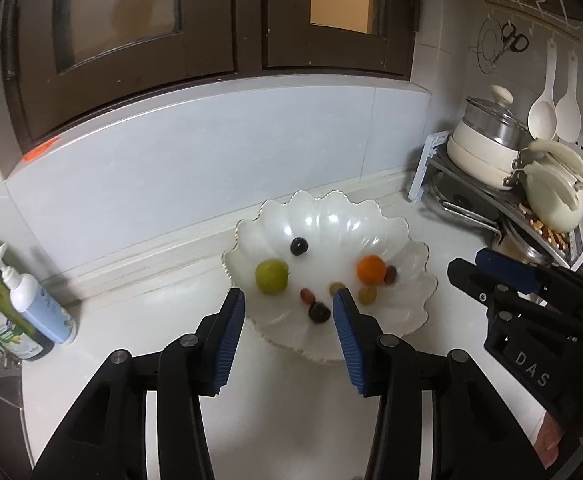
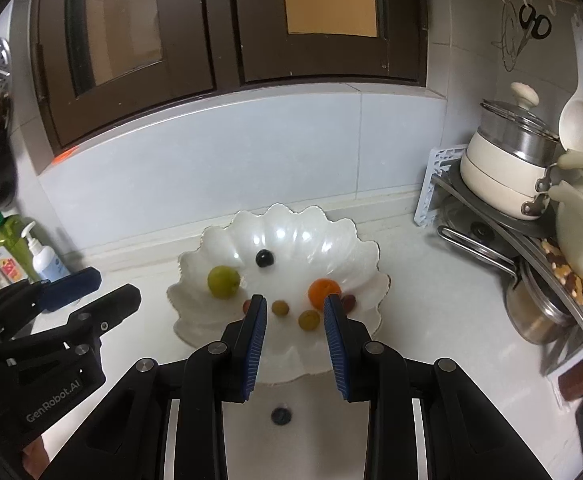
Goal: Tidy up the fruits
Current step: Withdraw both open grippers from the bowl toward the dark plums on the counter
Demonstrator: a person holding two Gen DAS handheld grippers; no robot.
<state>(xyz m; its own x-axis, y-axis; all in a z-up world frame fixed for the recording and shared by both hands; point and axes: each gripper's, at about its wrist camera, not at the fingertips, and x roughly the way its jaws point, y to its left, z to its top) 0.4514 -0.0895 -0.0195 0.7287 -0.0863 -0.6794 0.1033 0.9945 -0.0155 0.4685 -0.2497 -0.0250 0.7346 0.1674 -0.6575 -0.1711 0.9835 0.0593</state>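
A white scalloped plate (image 1: 395, 236) (image 2: 355, 252) sits on the counter and holds several fruits: a green fruit (image 1: 271, 276) (image 2: 223, 282), an orange (image 1: 371, 269) (image 2: 322, 290), a dark grape (image 1: 299, 246) (image 2: 264, 258), and small red, dark and yellow-green grapes near the front. A dark grape (image 2: 281, 415) lies on the counter in front of the plate. My left gripper (image 1: 289, 304) is open and empty over the plate's near edge. My right gripper (image 2: 295, 310) is open and empty over the plate's front; it also shows at the right of the left wrist view (image 1: 467, 266).
A rack with a cream pot (image 1: 487, 148) (image 2: 507, 176), lids and pans stands at the right. A white pump bottle (image 1: 37, 300) (image 2: 45, 258) and a green bottle (image 2: 9, 244) stand at the left. Dark cabinet doors hang above the tiled backsplash.
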